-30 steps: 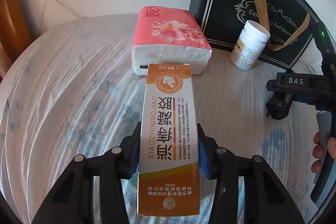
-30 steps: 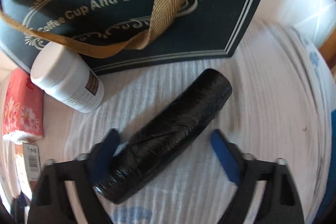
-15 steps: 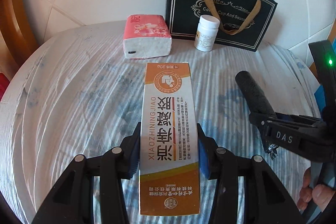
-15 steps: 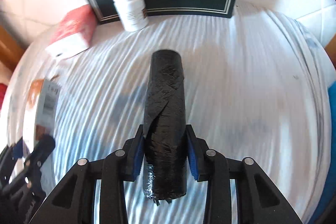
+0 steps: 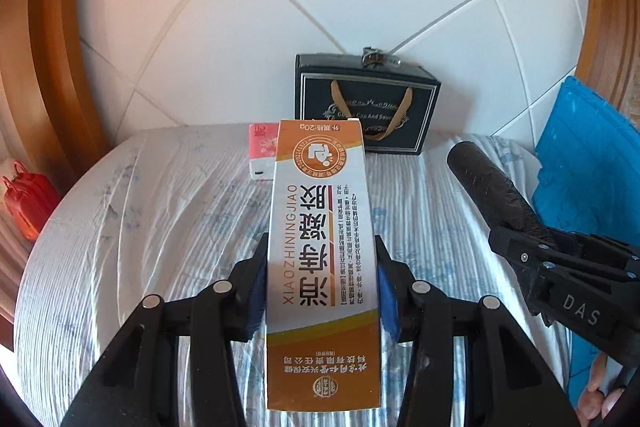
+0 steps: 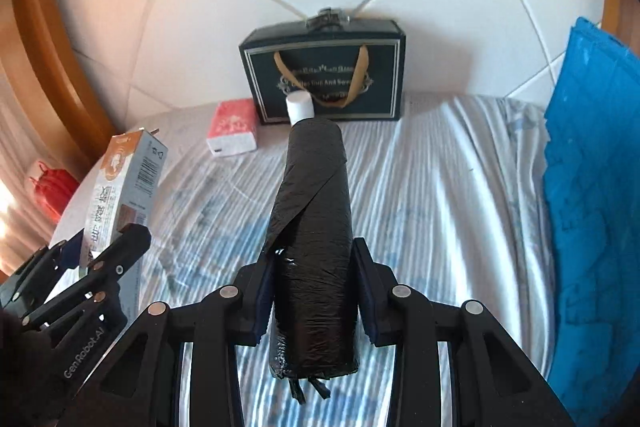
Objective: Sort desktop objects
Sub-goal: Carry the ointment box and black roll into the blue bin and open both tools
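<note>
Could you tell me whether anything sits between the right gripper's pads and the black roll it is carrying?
Nothing visible does: the right gripper has both pads pressed directly on the black roll, lifted clear of the striped cloth.

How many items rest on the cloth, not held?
3: pink tissue pack, white bottle, dark gift bag, all at the far edge; more may be hidden.

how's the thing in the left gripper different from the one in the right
The left gripper holds an orange and white carton, flat-sided and printed; the right gripper holds a black bag roll, round, crinkled and unprinted. Both are long, clamped near one end and lifted off the striped cloth.
</note>
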Tool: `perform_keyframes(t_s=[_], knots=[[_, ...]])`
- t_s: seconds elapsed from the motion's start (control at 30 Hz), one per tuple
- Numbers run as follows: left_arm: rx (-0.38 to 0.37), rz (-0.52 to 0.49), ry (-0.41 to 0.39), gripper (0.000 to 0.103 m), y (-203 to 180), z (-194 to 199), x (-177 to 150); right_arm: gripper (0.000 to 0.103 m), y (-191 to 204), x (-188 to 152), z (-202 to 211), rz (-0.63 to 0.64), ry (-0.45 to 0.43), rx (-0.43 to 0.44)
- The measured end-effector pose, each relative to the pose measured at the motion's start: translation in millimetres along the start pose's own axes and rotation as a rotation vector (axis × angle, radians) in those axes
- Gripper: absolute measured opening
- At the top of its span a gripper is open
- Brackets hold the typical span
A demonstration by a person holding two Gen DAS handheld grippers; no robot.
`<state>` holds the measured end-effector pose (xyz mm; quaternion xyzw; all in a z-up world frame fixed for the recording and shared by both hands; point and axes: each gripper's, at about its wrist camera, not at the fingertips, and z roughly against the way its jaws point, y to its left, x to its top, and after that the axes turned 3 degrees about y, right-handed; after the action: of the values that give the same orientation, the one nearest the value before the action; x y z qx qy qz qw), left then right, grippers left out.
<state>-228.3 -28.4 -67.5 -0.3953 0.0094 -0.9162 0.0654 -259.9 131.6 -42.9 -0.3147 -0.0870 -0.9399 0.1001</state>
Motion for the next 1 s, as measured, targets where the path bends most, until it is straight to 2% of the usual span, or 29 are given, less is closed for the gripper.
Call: perform_keyframes(t_s=[0.2,0.43,0.67,0.9,1.0], knots=[[-0.057,-0.040,-0.108,0.045,-31,77,-2,0.035,-1,-16,94,0.002,-0.157,-0.028],[-0.132,-0.115,-0.187,0.045,-91,133,-2,0.035,-30,-35,187,-0.035,-0.315,-0.065],[-0.231,-0.192,-0.244,0.045,-170,175,-1,0.035,-89,-53,260,-0.102,-0.434,-0.158],[-0.344,-0.252,-0.247,0.045,-261,209,6,0.035,-166,-78,327,-0.182,-0.501,-0.282],[-0.376,-0.269,-0.251,0.045,-297,222,11,0.035,-202,-89,343,-0.209,-0.510,-0.333]])
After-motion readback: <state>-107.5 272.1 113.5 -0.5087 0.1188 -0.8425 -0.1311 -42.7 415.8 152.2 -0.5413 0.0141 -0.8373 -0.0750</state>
